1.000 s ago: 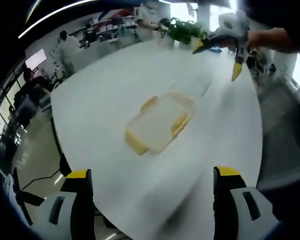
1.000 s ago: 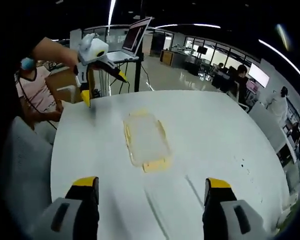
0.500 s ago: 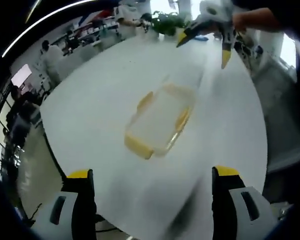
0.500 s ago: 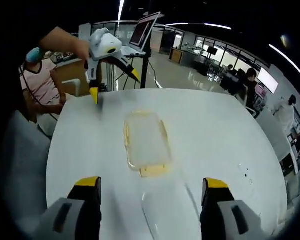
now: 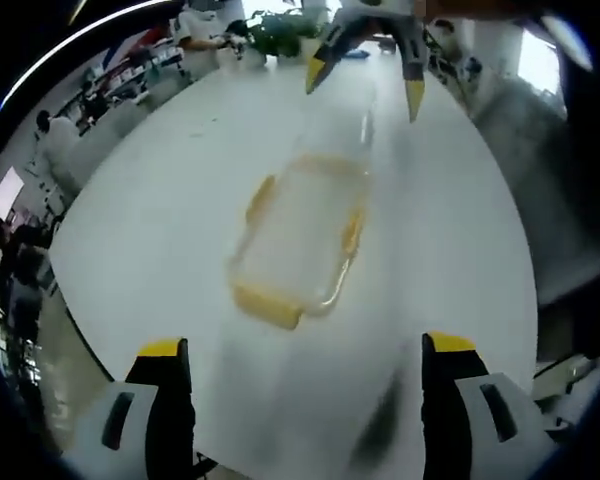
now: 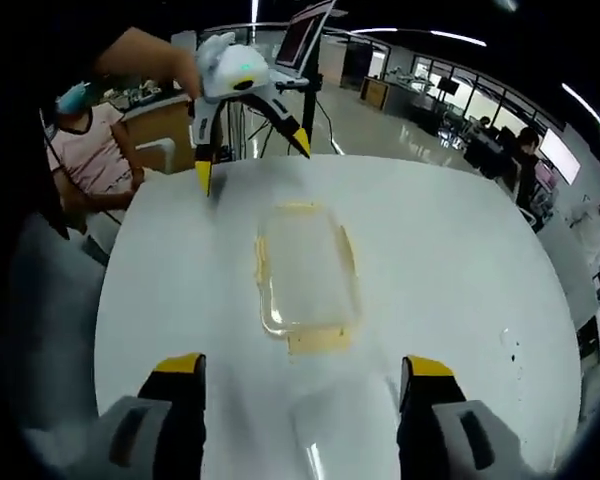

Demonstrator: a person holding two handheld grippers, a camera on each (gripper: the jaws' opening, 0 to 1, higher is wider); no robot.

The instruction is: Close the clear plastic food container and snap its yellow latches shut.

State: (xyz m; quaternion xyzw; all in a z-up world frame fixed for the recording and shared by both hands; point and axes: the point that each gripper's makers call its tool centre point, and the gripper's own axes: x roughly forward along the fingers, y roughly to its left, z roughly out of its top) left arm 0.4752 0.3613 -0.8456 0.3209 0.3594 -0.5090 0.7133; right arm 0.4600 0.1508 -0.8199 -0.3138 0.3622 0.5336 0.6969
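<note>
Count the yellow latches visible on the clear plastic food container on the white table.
3 in the left gripper view: one at the container's near end and one along each long side. A latch at the far end may be lost to blur.

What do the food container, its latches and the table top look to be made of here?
Container: clear, glossy plastic by the look; the white table shows through its walls.
Latches: opaque yellow, probably plastic, smooth; blur hides any texture.
Table: smooth white top with a soft sheen, likely laminate or painted board; the exact material can't be told.
</note>
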